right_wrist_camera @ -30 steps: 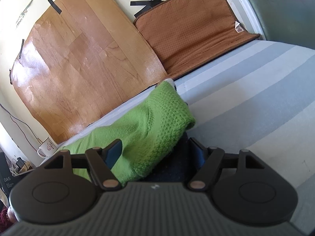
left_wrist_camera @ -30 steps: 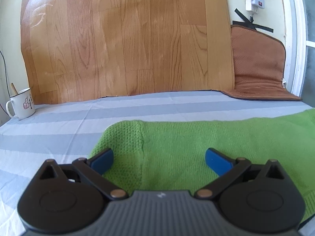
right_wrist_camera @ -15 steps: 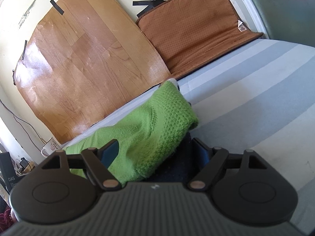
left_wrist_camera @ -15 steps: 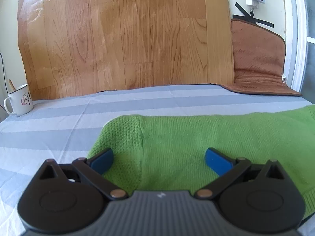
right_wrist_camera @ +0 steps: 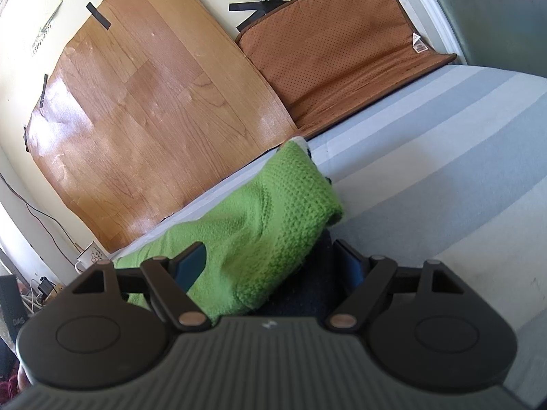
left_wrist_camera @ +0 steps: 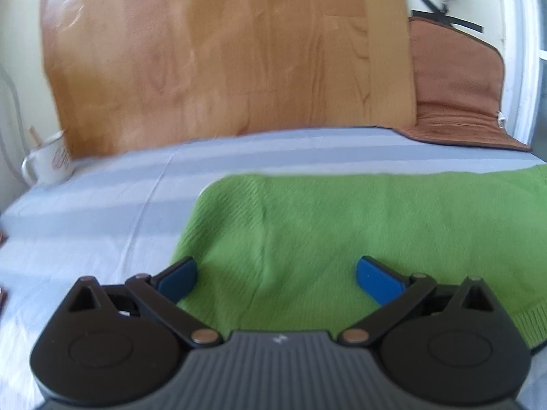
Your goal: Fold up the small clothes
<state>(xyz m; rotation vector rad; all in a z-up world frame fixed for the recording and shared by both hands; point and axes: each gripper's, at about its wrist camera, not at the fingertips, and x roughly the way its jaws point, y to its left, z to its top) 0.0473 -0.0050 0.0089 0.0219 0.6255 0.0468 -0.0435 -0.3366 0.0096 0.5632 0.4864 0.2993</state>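
Observation:
A green knitted garment lies spread flat across the grey-striped sheet. My left gripper hovers over its near left part, open, with both blue pads above the cloth and nothing pinched. In the right wrist view the garment's folded end bulges up between the fingers of my right gripper. That gripper stands wide open; its pads flank the cloth without squeezing it. A dark fabric shows under the green edge, close to the right finger.
A white mug stands at the far left of the bed, by the wall. A wood-pattern sheet and a brown mat lean against the wall behind. Bare striped sheet stretches to the right of the garment.
The right jaws have spread a little wider around the garment's end. The left view has tipped slightly and is now blurred; the garment lies as before.

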